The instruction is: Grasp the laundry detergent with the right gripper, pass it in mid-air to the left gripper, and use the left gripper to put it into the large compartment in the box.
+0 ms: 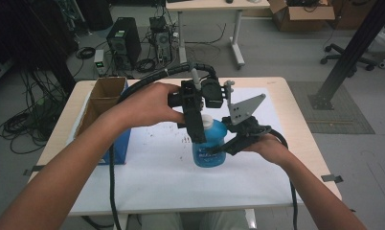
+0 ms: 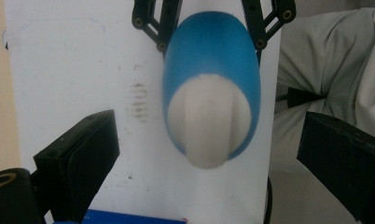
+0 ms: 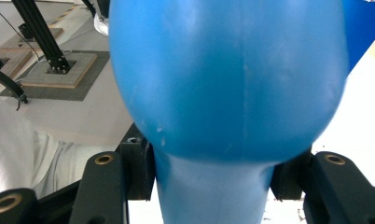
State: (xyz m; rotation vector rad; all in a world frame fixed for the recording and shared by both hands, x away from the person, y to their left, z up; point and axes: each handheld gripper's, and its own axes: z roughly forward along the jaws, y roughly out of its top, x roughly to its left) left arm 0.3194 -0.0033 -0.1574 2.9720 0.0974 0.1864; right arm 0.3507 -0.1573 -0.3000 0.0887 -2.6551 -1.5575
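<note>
A blue bottle (image 1: 210,148) with a white cap (image 1: 207,120) is upright over the white sheet (image 1: 157,163) at the table's middle. Whether its base touches the sheet I cannot tell. My right gripper (image 1: 221,146) comes in from the right and is shut on the bottle's body. In the right gripper view its fingers (image 3: 140,171) press both sides of the blue bottle (image 3: 227,79). My left gripper (image 1: 198,129) hangs over the cap, pointing down. In the left gripper view its gripper (image 2: 211,163) is open, its fingers (image 2: 78,161) wide on either side of the white cap (image 2: 209,121), not touching it.
A brown cardboard box (image 1: 102,98) in a blue holder stands at the table's left edge. Beyond the table are a computer tower (image 1: 123,40), loose cables and a second table (image 1: 214,7). The person's light trousers (image 2: 330,60) lie past the table's near edge.
</note>
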